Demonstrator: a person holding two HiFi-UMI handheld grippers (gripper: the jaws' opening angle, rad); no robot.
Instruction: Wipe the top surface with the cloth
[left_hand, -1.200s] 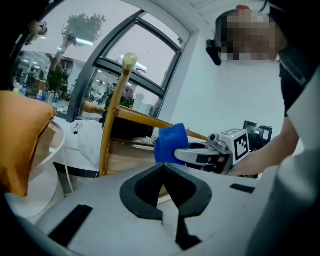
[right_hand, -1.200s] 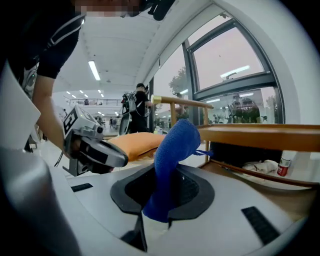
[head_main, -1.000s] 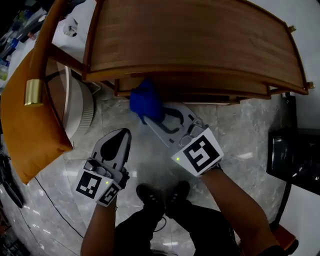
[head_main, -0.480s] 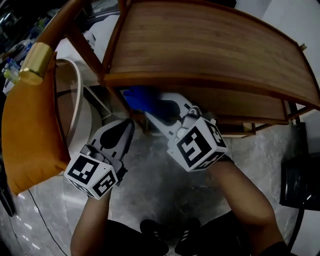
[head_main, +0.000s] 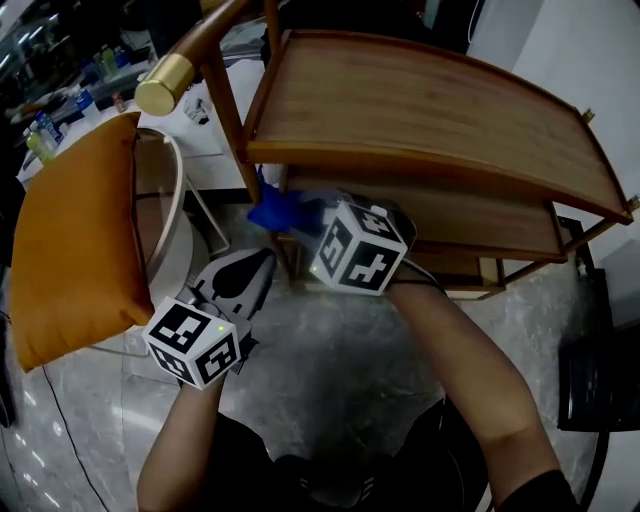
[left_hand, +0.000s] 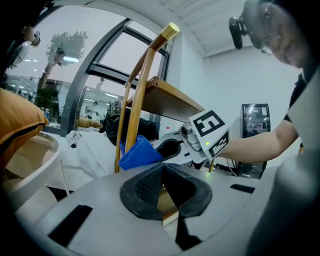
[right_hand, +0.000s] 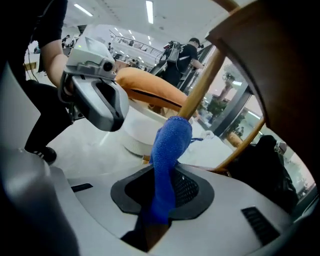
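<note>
Wooden curved shelf (head_main: 430, 110) fills the upper head view, its top bare, above a grey marble floor (head_main: 330, 350). An orange cushion (head_main: 75, 230) lies at left. The right gripper (head_main: 305, 218) is clenched on the blue cloth (head_main: 278, 212). The cloth hangs below the top's front-left edge, close to the slanted post (head_main: 232, 130). In the right gripper view the cloth (right_hand: 167, 150) runs lengthwise straight out along the jaws, its free end toward the post. The left gripper (head_main: 265, 260) sits lower by the floor, its jaws pressed together on nothing. Since a second ago the right gripper has risen from under the lower shelf, carrying the cloth left and up. The left gripper stays closed.
</note>
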